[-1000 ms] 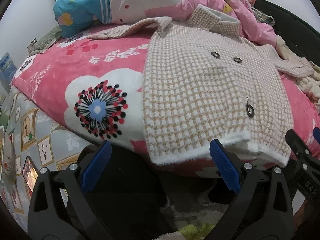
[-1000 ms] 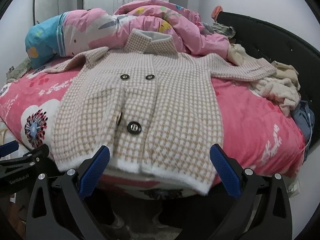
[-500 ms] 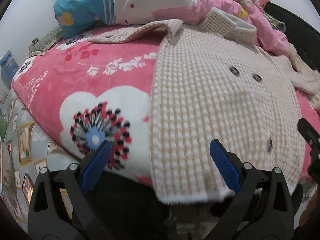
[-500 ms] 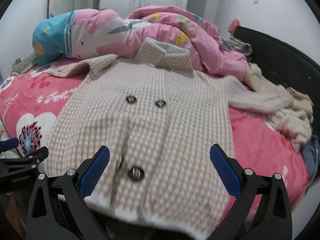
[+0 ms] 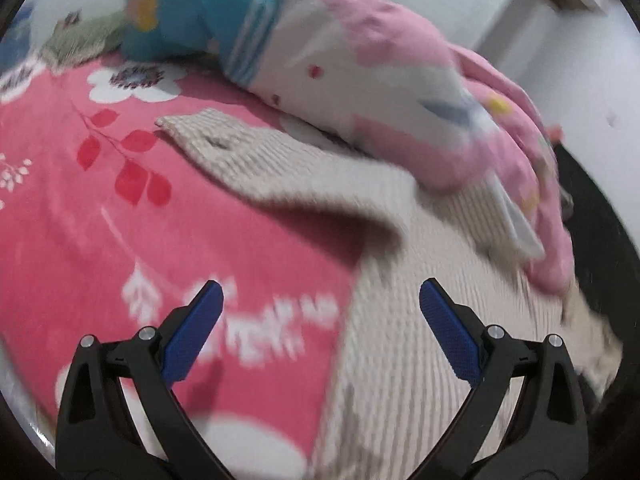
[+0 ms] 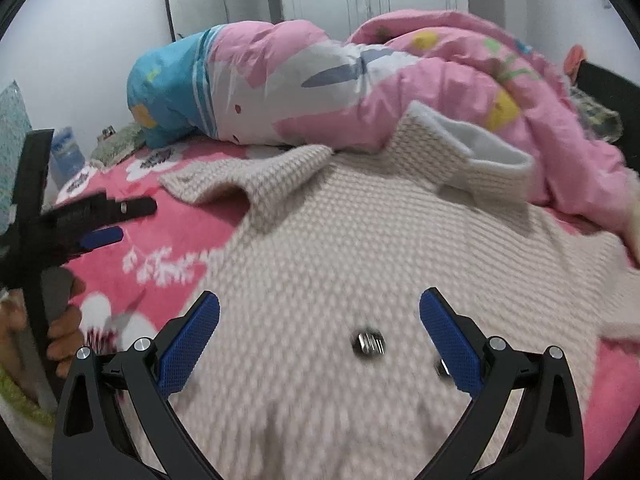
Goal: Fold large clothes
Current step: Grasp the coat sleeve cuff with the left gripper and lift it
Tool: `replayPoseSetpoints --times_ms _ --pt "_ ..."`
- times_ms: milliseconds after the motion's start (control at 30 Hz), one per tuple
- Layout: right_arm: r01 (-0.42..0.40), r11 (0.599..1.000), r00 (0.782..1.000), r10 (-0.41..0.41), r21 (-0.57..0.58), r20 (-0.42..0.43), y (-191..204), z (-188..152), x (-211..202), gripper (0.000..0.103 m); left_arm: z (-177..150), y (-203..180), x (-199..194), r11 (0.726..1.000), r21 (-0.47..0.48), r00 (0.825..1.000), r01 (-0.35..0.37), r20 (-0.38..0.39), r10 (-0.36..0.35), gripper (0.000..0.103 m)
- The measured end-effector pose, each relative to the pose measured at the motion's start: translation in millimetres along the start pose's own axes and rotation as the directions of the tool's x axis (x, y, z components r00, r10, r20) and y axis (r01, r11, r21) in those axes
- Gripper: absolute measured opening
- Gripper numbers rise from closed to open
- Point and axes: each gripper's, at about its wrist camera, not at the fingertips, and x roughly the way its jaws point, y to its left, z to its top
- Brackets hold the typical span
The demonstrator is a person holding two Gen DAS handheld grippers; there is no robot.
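From where I stand, nothing can be read: no lettering, label, brand or number shows clearly on anything, and both views are blurred.

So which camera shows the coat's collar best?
The right wrist view: the collar shows whole, lying against the pink quilt. The left wrist view only shows it blurred at the side, mostly the sleeve.

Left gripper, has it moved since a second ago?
Yes. The left gripper has gone forward from the coat's hem toward its sleeve and the quilt.
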Motion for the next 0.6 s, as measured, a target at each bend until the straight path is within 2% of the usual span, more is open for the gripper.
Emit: replayPoseSetpoints --times_ms 100,167,300,333,467,500,533,567,600 --pt "0.001 1.000 1.000 -0.001 0.001 -0.031 1 14 29 0.098 38 18 29 0.997 -0.044 0.997 -0.063 0.031 0.064 0.095" --pt "-0.007 1.000 0.999 0.008 0.008 -0.053 2 17 44 0.098 65 32 54 0.986 -0.074 0.985 -0.149 0.075 0.155 0.095" --pt "-0.005 1.000 0.997 0.004 -0.012 -0.077 4 12 62 0.098 104 57 104 0.955 -0.121 0.961 -0.270 0.032 0.275 0.095" --pt "0.000 1.000 0.997 -0.002 -0.022 -0.083 4 10 66 0.098 112 63 119 0.940 -0.133 0.948 -0.313 0.017 0.318 0.095" --pt "0.024 0.998 0.994 -0.029 -0.052 -0.102 7 3 76 0.098 131 83 151 0.913 -0.178 0.928 -0.367 -0.009 0.372 0.095" --pt "0.025 0.998 0.994 -0.031 -0.056 -0.102 7 1 76 0.098 130 85 154 0.909 -0.174 0.923 -0.380 -0.001 0.385 0.093" --pt "0.030 0.998 0.994 -0.036 -0.059 -0.102 7 0 76 0.098 130 86 157 0.903 -0.165 0.915 -0.396 0.007 0.403 0.086" --pt "0.033 0.998 0.994 -0.039 -0.061 -0.104 6 1 76 0.098 130 84 163 0.892 -0.144 0.900 -0.428 0.019 0.435 0.077" --pt "0.039 0.997 0.994 -0.045 -0.064 -0.100 6 0 75 0.098 131 84 164 0.883 -0.130 0.889 -0.451 0.028 0.458 0.074"
